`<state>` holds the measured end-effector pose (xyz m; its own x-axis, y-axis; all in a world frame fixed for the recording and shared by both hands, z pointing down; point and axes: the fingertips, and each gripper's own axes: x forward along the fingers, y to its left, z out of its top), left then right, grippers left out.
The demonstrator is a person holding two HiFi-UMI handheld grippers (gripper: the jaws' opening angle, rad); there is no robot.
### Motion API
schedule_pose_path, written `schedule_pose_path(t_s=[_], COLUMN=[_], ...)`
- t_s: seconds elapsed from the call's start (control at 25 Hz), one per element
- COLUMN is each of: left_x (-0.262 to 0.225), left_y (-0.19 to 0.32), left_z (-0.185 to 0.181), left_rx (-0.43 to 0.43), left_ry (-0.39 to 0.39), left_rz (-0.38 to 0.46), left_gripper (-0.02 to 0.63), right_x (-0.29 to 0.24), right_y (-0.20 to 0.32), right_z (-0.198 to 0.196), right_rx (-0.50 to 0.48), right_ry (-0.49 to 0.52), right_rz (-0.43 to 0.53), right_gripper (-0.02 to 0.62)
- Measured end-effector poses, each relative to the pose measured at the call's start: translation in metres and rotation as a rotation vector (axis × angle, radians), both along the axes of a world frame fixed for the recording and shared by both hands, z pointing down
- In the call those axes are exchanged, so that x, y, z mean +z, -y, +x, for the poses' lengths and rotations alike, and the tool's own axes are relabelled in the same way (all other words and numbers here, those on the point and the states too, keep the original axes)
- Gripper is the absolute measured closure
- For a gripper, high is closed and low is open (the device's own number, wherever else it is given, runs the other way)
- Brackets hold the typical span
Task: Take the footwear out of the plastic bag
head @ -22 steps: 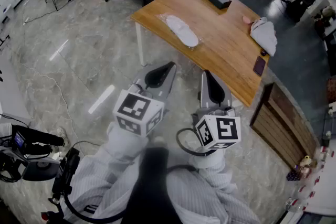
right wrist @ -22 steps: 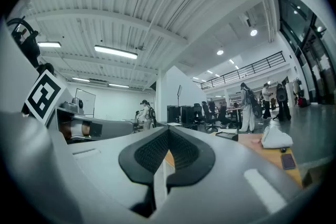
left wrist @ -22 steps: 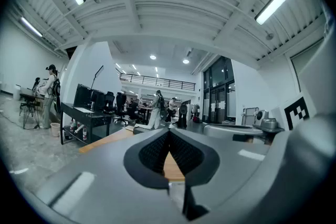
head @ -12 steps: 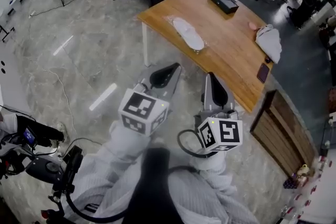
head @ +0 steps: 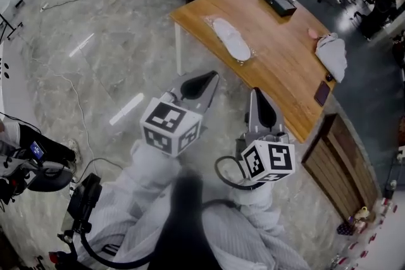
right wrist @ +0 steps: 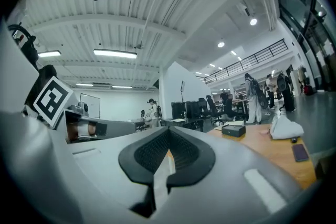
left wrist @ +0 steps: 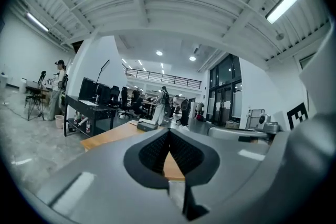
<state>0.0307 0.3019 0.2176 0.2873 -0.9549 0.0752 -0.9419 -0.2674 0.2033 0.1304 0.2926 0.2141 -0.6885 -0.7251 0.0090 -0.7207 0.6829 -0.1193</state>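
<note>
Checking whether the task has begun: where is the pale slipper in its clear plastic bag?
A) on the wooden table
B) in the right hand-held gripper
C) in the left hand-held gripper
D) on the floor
A: the pale slipper in its clear plastic bag lies on the wooden table; the left hand-held gripper and right hand-held gripper are shut, empty.

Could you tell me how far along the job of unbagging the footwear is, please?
Done: nothing; the footwear lies inside the plastic bag on the table. In hand: nothing; left gripper and right gripper are shut, empty, short of the table. Left: reach the bag, pull footwear out.
</note>
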Motion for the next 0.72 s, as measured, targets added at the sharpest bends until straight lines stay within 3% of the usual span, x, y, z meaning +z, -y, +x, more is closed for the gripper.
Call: schedule_pose_path(t_s=[0.36,0.6,0.72], left_x=[0.049,0.084,0.107], left_y=[0.093,0.192,0.242], left_z=[-0.041,-0.098,-0.118], left_rx=[0.062,0.215,0.305], left_ry=[-0.074,-0.134,-0.108], left_rz=[-0.12,-0.266,-0.361], left_gripper=[0.604,0.604,0.604], right_x=[0.048,0.081,0.097], right_y=[0.089,0.177,0.224], right_z=[-0.029,-0.082,-0.096], right_rx=[0.004,0.009,0.035], right_ry=[0.069,0.174,0.227], right_rz=[-0.155,-0.348,-0.443], right_gripper=[0.581,0.577,0.58])
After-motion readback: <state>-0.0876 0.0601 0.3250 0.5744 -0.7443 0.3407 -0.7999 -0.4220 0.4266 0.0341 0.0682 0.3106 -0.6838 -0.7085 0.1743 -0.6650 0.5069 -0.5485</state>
